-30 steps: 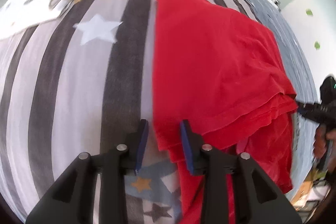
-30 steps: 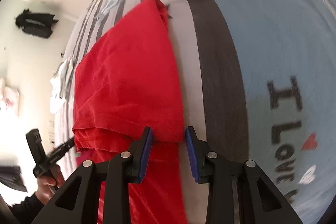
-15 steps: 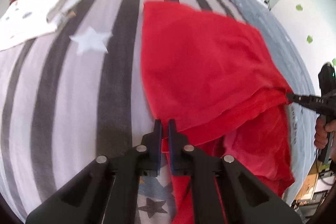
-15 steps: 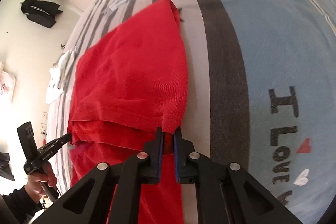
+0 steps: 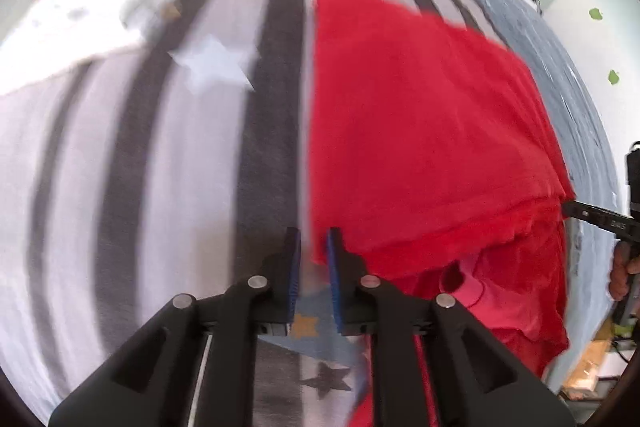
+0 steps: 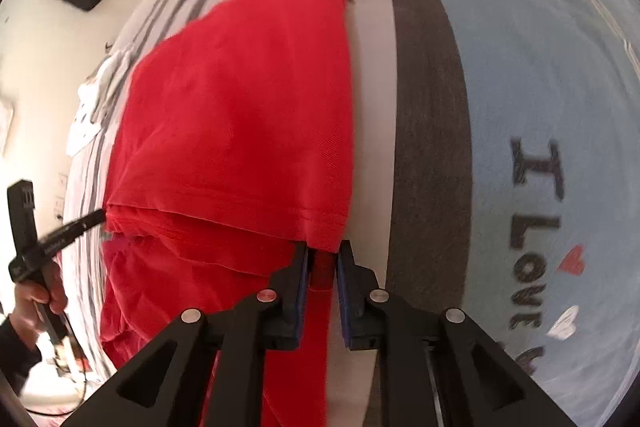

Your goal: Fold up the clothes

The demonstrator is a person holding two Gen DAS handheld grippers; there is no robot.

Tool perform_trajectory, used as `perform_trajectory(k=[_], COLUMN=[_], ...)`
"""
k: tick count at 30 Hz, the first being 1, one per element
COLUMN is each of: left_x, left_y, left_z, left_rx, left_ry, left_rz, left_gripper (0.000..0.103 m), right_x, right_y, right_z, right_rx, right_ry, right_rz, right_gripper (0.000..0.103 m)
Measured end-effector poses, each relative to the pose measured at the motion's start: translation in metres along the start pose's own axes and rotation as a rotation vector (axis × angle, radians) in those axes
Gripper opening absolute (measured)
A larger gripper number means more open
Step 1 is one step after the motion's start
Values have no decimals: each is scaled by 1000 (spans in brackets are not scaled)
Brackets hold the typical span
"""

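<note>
- A bed (image 5: 120,187) fills both views, its cover striped grey, white and dark with star prints; toward 3 o'clock it turns blue.
- A red garment (image 5: 420,131) lies folded on it at centre.
- White clothing (image 5: 92,15) lies at 10 o'clock.

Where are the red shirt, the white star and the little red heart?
red shirt (image 5: 420,131), left wrist view, middle of its folded top layer
white star (image 5: 214,65), left wrist view, star's centre
red heart (image 6: 573,259), right wrist view, heart's centre
</note>
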State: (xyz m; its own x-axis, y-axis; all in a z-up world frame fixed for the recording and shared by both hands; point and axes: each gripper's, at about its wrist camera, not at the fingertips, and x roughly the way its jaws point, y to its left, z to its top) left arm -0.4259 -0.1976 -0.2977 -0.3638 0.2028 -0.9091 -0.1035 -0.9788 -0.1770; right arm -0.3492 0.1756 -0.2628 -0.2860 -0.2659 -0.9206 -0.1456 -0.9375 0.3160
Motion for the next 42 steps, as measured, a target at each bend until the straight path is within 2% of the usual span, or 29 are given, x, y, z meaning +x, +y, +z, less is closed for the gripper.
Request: perform_trajectory(k=[1, 3, 7, 10, 14, 17, 21, 23, 24, 28, 30, 32, 34, 38, 42], left_x=[-8, -13, 15, 44, 75, 101, 102, 100, 97, 77, 90, 109, 111, 109, 80], left_y=[1, 0, -10, -29, -54, -68, -65, -53, -45, -37, -29, -26, -29, -24, -20], left_z=[2, 15, 63, 103, 138, 149, 156, 158, 162, 165, 167, 163, 162, 165, 159], left_rx=[5, 44, 99, 155, 202, 247, 248, 201, 168, 135, 115, 148, 187, 174, 141], left_ry=[-32, -86, -124, -143, -163, -125, -151, -146, -145, -229, -173, -120, -135, -134, -171], left_rz=[13, 27, -21, -55, -69, 4, 34, -3, -14, 26, 34, 57, 67, 44, 51], left_gripper=[23, 33, 33, 33, 33, 33, 33, 33, 33, 31, 31, 32, 32, 32, 31], right_x=[-9, -21, -35, -24, 4, 35, 69, 84, 87, 76, 77, 82, 90, 84, 63], right_y=[0, 0, 8, 20, 26, 37, 37, 35, 29, 24, 20, 15, 9, 0, -25], right_z=[4, 15, 56, 97, 136, 162, 176, 182, 183, 184, 188, 187, 186, 186, 177], right_rx=[-17, -36, -94, -136, -147, -156, -130, -106, -79, -64, -62, -61, -66, -40, 59], right_ry=[-21, -47, -115, -210, -274, -313, -312, -309, -305, -335, -335, -315, -308, -322, -339], right_rz=[-28, -75, -160, -93, -29, -50, -115, -132, -114, -109, -126, -148, -147, -173, -209], right_gripper=[14, 14, 14, 15, 15, 15, 14, 12, 11, 11, 13, 13, 11, 11, 14])
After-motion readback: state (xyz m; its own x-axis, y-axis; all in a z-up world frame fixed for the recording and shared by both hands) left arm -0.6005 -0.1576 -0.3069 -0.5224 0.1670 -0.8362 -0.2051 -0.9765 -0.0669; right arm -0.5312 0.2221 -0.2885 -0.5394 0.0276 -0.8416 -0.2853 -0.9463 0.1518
